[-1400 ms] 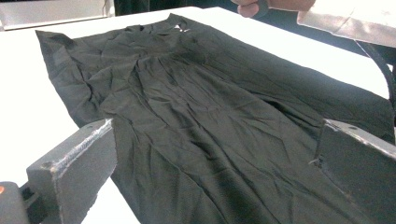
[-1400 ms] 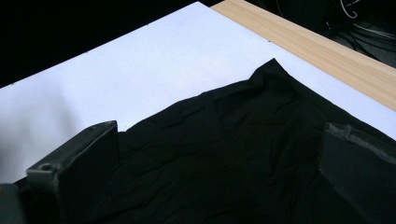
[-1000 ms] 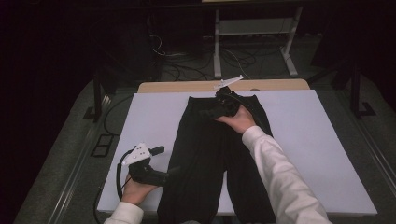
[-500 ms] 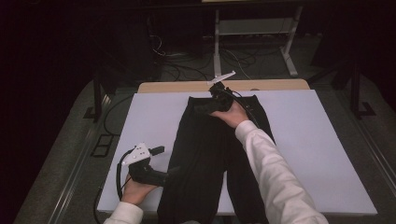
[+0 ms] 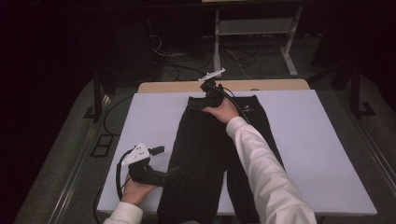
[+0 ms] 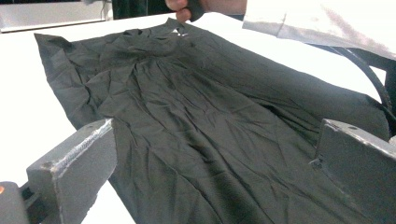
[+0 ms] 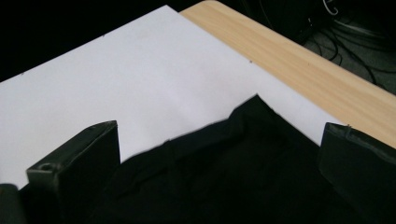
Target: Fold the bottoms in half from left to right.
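A pair of black trousers (image 5: pixel 210 154) lies flat on the white sheet (image 5: pixel 317 140), waist at the far end and legs toward the person. My right gripper (image 5: pixel 197 103) is at the waist's far left corner, open, with the cloth's edge (image 7: pixel 243 163) between its spread jaws. My left gripper (image 5: pixel 172 172) rests at the near left, open, its jaws pointing at the left leg's edge. In the left gripper view the creased fabric (image 6: pixel 210 116) stretches ahead between the jaws of the left gripper (image 6: pixel 215 163). In the right gripper view the right gripper (image 7: pixel 219 158) shows no cloth pinched.
The white sheet covers a wooden table whose bare strip (image 5: pixel 261 85) runs along the far edge, also seen as wood (image 7: pixel 303 65) just beyond the waist. Cables and a metal stand (image 5: pixel 252 32) sit on the dark floor behind. A white sleeve (image 5: pixel 261 172) crosses the right trouser leg.
The right hand has carried its gripper a little farther toward the waist's far left corner. The left gripper has stayed where it was.
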Demonstrator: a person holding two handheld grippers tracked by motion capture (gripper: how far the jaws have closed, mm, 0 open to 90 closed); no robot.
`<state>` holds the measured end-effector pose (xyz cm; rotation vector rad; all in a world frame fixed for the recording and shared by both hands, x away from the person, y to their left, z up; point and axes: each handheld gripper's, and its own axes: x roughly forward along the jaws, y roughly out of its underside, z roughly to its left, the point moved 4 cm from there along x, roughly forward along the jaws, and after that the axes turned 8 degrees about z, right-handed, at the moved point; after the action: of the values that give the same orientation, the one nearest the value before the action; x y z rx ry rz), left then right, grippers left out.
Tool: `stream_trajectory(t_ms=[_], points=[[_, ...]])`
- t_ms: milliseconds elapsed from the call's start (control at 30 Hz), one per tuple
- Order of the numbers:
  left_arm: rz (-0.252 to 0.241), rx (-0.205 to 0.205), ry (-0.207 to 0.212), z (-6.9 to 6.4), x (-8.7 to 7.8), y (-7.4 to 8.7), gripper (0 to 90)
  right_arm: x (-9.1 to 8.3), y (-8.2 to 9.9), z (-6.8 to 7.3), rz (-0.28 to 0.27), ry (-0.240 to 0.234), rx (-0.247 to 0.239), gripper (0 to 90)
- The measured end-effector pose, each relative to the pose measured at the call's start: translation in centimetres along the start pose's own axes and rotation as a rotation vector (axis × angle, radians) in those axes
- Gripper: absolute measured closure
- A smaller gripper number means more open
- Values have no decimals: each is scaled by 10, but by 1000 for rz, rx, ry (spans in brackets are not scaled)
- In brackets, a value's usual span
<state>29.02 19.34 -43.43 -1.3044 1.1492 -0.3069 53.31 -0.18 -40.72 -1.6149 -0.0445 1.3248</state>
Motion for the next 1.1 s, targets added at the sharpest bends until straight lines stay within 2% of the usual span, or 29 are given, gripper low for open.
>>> stream_trajectory(t_ms=[233,433,600,733,867,967,1100], points=[[-3,-5,-1,0,0,0,0,15,-11,3,5,0,-21,0],[-4,-6,3,0,-1,0,0,29,-13,0,24,22,-15,0],[-4,-6,6,0,0,0,0,41,-12,-8,31,24,20,0],[-8,-8,6,1,-1,0,0,46,-12,-16,11,39,60,0],[-9,-6,6,1,-1,0,0,46,-11,-27,-37,36,133,69],[-4,-2,7,0,-1,0,0,49,-11,-34,-46,57,156,132],[-8,-4,6,1,-1,0,0,54,-9,-36,-34,64,167,145]])
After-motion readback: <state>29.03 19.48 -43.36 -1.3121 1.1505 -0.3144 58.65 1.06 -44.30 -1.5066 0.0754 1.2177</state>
